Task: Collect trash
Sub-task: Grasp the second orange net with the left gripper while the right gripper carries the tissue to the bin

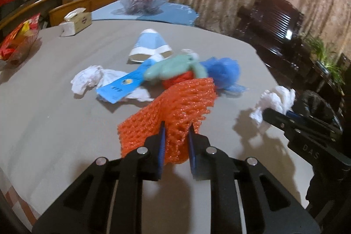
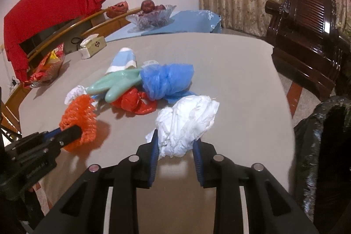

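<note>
Between the left gripper's (image 1: 176,137) clenched jaws sits the orange foam net (image 1: 173,111), light and springy; the right gripper (image 2: 175,144) pinches the white crumpled bag (image 2: 186,122), soft, likely best held mid-bunch.

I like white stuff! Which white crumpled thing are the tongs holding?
The white crumpled plastic bag, pinched in the right tongs. The other white wad lies loose beside the blue wrapper.
</note>
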A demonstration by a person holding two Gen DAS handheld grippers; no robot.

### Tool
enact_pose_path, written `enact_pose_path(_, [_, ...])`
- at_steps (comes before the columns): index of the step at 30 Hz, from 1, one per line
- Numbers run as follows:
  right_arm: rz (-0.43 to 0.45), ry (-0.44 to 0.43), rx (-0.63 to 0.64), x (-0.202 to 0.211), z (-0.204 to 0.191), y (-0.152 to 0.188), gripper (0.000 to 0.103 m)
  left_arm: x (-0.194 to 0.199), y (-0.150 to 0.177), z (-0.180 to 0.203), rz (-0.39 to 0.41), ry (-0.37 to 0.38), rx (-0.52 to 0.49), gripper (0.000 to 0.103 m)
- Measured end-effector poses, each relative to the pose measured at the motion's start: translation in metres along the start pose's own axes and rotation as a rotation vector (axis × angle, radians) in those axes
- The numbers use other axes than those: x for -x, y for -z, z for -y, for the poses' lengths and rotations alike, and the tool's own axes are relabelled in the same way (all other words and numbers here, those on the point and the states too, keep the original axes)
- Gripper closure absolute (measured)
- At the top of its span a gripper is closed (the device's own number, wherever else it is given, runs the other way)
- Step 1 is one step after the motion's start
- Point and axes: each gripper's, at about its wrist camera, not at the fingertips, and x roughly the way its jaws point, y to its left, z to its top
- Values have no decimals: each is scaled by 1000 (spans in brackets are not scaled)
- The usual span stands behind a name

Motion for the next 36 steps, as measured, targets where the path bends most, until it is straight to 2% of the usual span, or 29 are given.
enact_pose_path(9, [51,26,-12,44,14,2,75,16,-7,29,31,53,-40,86])
enact_pose_path(21, [142,76,-60,100,40,2,75,35,-16,86,73,144,-114,86])
enact_pose_path(36, [210,235,-159,166,111,27,75,38,-16,171,82,286,-226,86])
